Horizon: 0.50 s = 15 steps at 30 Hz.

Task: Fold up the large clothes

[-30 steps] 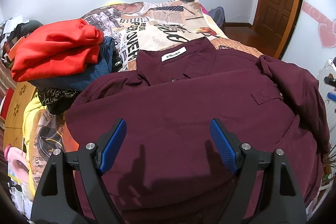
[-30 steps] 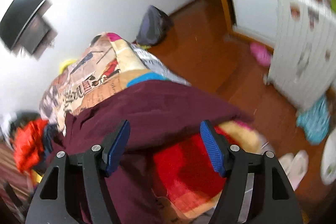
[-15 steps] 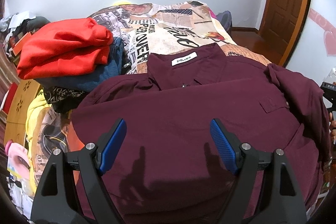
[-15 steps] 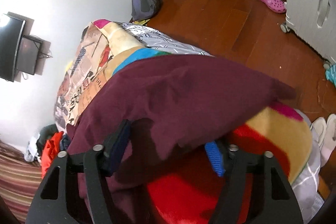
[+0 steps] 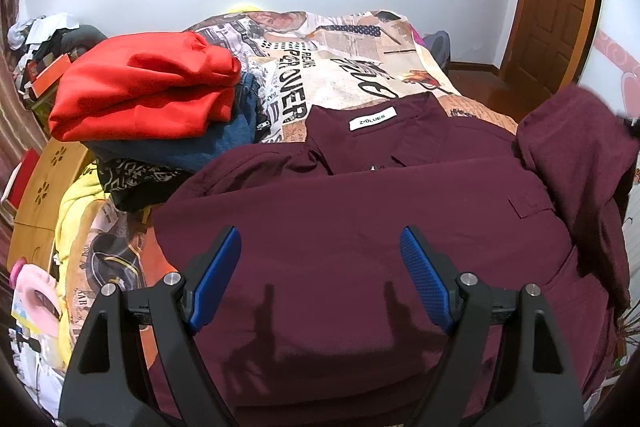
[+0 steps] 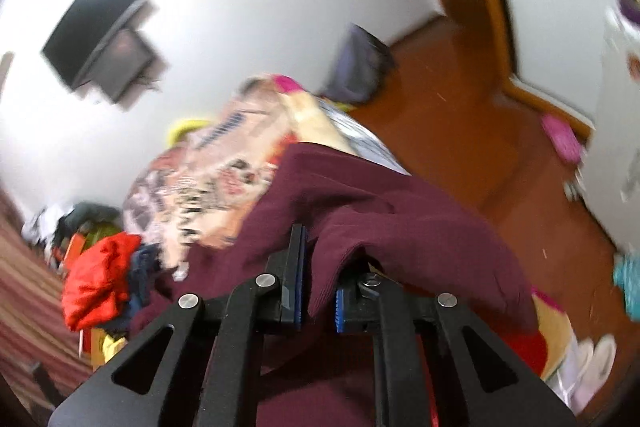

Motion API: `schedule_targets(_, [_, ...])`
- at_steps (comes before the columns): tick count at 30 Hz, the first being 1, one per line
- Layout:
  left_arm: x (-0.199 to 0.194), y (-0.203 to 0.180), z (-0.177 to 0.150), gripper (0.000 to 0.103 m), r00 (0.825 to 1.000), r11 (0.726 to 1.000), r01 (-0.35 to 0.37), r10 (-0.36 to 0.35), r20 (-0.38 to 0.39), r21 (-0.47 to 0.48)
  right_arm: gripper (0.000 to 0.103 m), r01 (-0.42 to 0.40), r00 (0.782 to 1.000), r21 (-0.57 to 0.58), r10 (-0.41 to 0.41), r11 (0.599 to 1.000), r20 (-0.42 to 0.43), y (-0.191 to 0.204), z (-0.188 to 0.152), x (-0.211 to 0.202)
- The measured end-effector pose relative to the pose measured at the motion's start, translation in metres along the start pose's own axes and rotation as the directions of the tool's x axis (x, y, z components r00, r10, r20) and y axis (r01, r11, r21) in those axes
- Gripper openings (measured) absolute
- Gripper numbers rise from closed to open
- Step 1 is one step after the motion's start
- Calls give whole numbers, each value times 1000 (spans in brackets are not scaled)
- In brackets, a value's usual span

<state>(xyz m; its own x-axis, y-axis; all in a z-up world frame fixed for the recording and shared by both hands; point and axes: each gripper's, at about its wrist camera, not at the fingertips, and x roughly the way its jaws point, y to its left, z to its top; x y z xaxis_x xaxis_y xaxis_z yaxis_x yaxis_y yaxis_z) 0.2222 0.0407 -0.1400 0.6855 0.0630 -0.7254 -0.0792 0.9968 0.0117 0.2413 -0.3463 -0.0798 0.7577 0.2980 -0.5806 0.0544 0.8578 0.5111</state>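
Since a sec ago, right gripper (image 6: 316, 291) jaws have just been closing, now pinching the dark red shirt's sleeve (image 6: 400, 227) & lifting it off the bed. Left gripper (image 5: 320, 279) is spread wide, holding nothing, above the dark red shirt (image 5: 352, 227), which lies flat on the printed bedspread (image 5: 340, 75). Risk, I think: thin bit of cloth in the grip could slip out, or the pull drags the whole shirt crooked. Shirt looks smooth, collar w/ white label (image 5: 372, 119) far side. Red & blue folded pile (image 5: 148, 95) sits further back.
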Motion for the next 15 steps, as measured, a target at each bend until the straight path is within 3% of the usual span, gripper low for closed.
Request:
schedule_targets(6, [-8, 15, -4, 81, 1000, 1000, 3, -3, 17, -29, 10, -134, 990, -211, 141, 968, 17, 84, 3, -22])
schedule_targets(10, [-14, 30, -7, 81, 999, 999, 2, 0, 32, -54, 10, -220, 975, -331, 217, 918, -48, 139, -16, -19])
schedule_targets(15, [-22, 54, -13, 81, 999, 995, -12, 16, 42, -94, 10, -295, 954, -450, 232, 843, -191, 191, -60, 12])
